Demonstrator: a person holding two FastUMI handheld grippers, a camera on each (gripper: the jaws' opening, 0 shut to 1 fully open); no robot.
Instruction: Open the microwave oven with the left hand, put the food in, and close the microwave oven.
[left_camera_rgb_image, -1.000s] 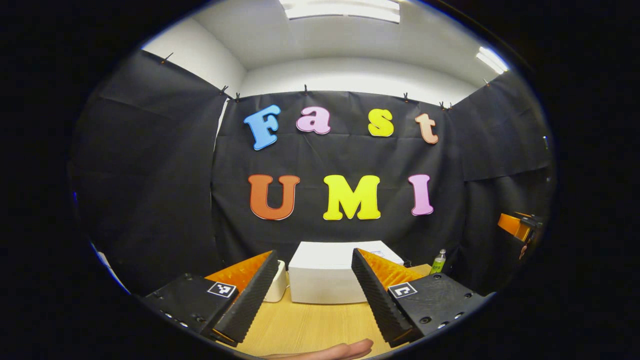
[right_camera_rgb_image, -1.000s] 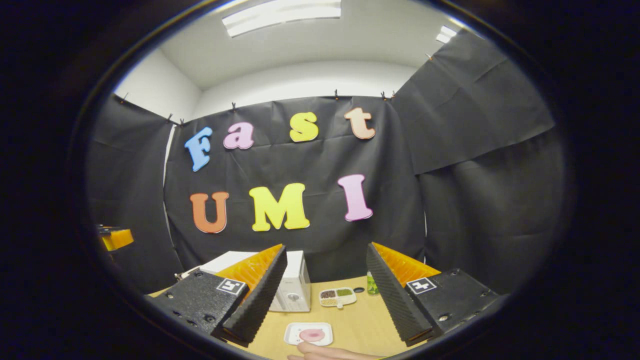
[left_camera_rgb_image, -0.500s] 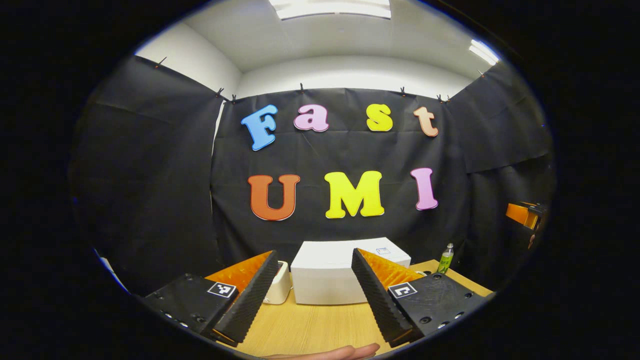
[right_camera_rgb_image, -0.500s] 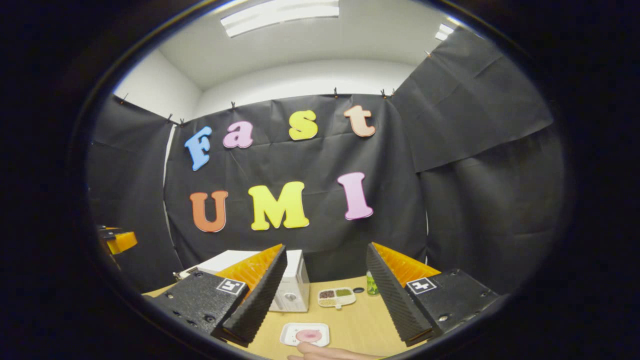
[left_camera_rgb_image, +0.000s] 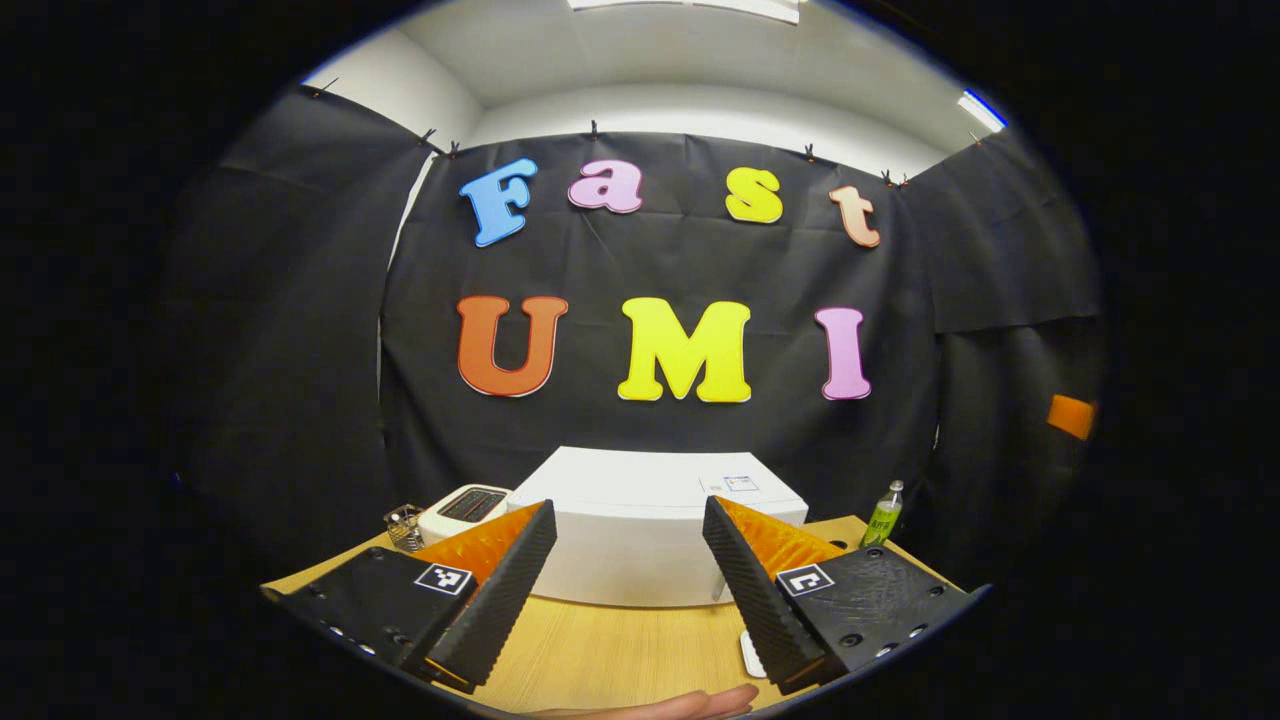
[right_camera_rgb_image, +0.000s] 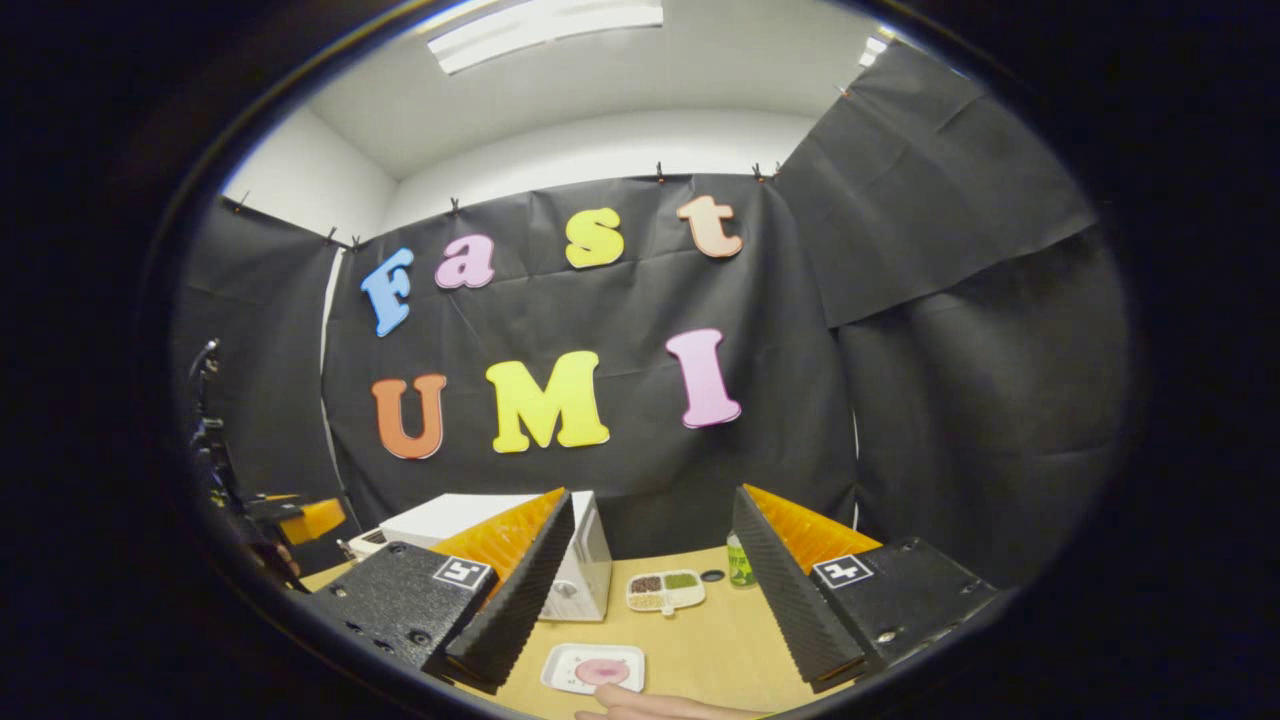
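The white microwave (left_camera_rgb_image: 630, 550) stands on the wooden table (left_camera_rgb_image: 600, 650) straight ahead of my left gripper (left_camera_rgb_image: 628, 512), which is open and holds nothing, a short way off from it. No open door shows on it. In the right gripper view the microwave (right_camera_rgb_image: 585, 565) is left of centre, with a knob on its visible face. A white plate with pink food (right_camera_rgb_image: 592, 668) lies on the table just below my right gripper (right_camera_rgb_image: 652, 500), which is open with nothing between its fingers. The left gripper's orange part (right_camera_rgb_image: 305, 520) shows far left there.
A white toaster (left_camera_rgb_image: 462, 503) and a small wire basket (left_camera_rgb_image: 403, 525) stand left of the microwave. A green bottle (left_camera_rgb_image: 881, 513) stands to its right, and near the bottle (right_camera_rgb_image: 740, 568) lies a divided dish of grains (right_camera_rgb_image: 665, 590). A fingertip (right_camera_rgb_image: 650, 708) shows at the bottom edge.
My left gripper has moved closer to the microwave, which looks larger, and the toaster has come into sight. The right gripper has shifted only slightly.
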